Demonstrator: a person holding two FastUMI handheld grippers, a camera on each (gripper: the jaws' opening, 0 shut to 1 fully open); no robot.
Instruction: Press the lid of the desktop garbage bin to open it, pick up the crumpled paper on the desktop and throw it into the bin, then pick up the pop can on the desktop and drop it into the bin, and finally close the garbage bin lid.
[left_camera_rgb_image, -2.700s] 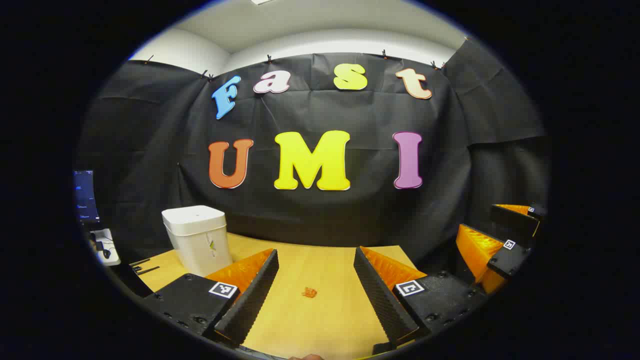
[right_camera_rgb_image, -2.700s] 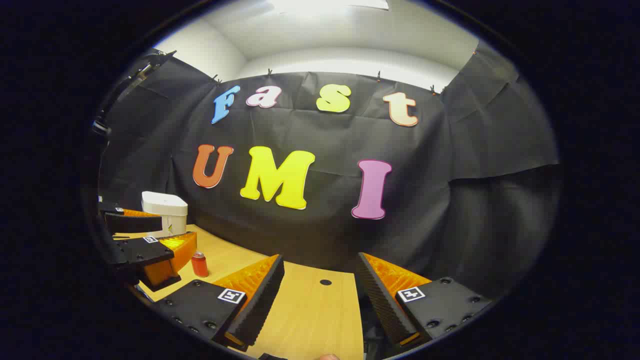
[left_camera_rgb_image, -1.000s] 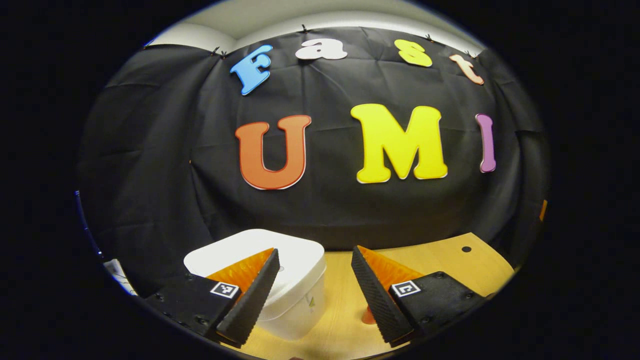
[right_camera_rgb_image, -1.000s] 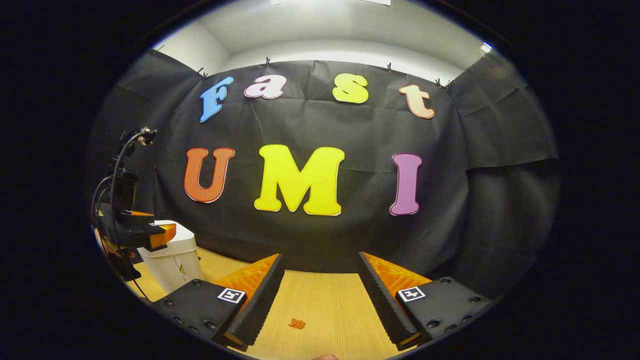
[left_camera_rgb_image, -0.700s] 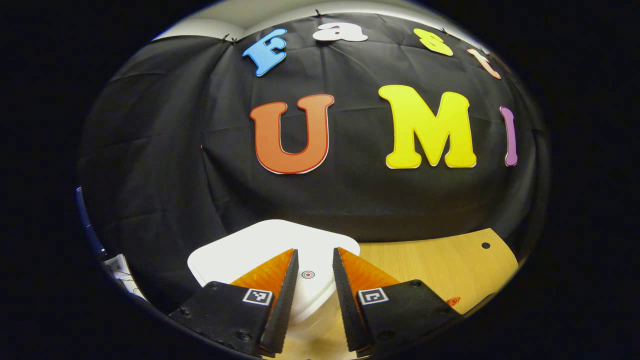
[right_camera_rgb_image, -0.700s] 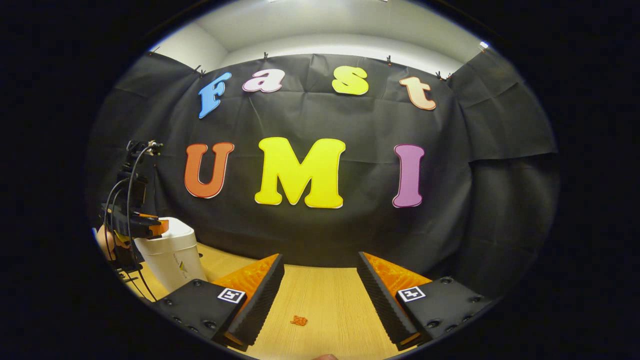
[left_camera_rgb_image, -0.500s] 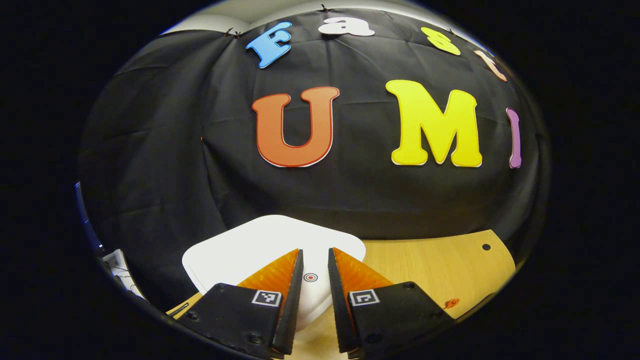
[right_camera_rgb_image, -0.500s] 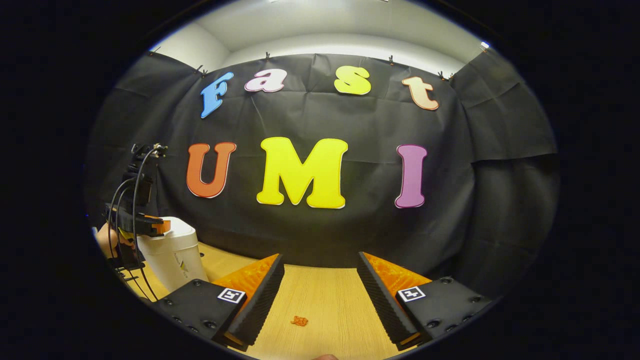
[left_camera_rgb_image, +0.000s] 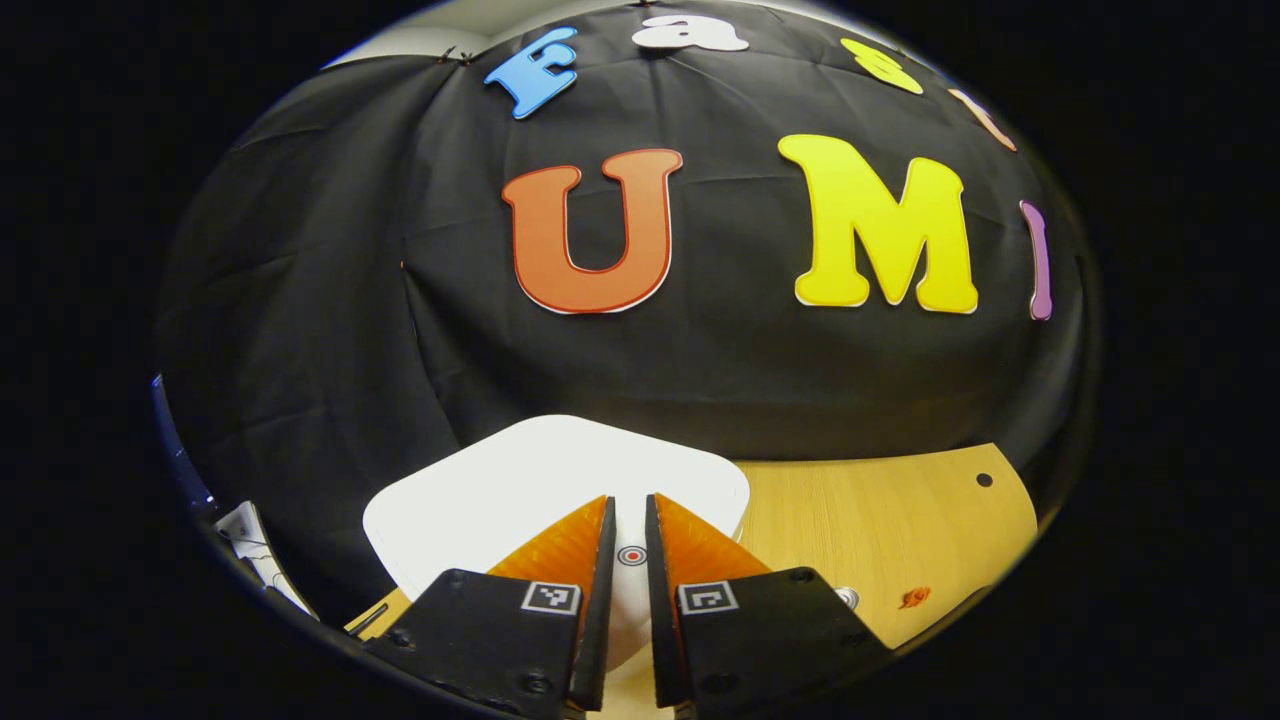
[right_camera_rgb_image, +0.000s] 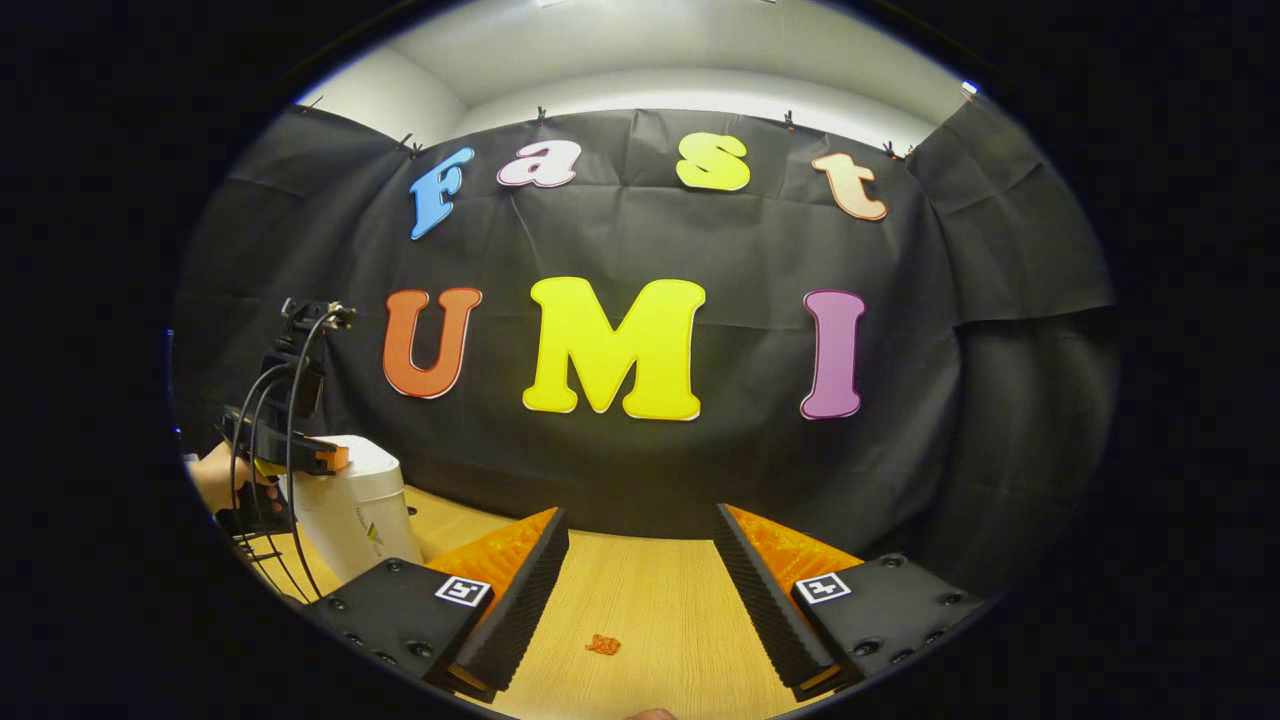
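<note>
Now we see the left gripper (left_camera_rgb_image: 627, 600), nearly closed on nothing, over the white bin lid (left_camera_rgb_image: 520, 480); contact is unclear. Our right gripper (right_camera_rgb_image: 640, 610) is open above crumpled paper (right_camera_rgb_image: 603, 645) on the worktop (right_camera_rgb_image: 680, 620).

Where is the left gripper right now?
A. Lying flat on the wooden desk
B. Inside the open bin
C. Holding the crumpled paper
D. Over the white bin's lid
D: in the left gripper view the left gripper points its nearly closed fingers at the round mark on the closed lid of the white bin.
</note>
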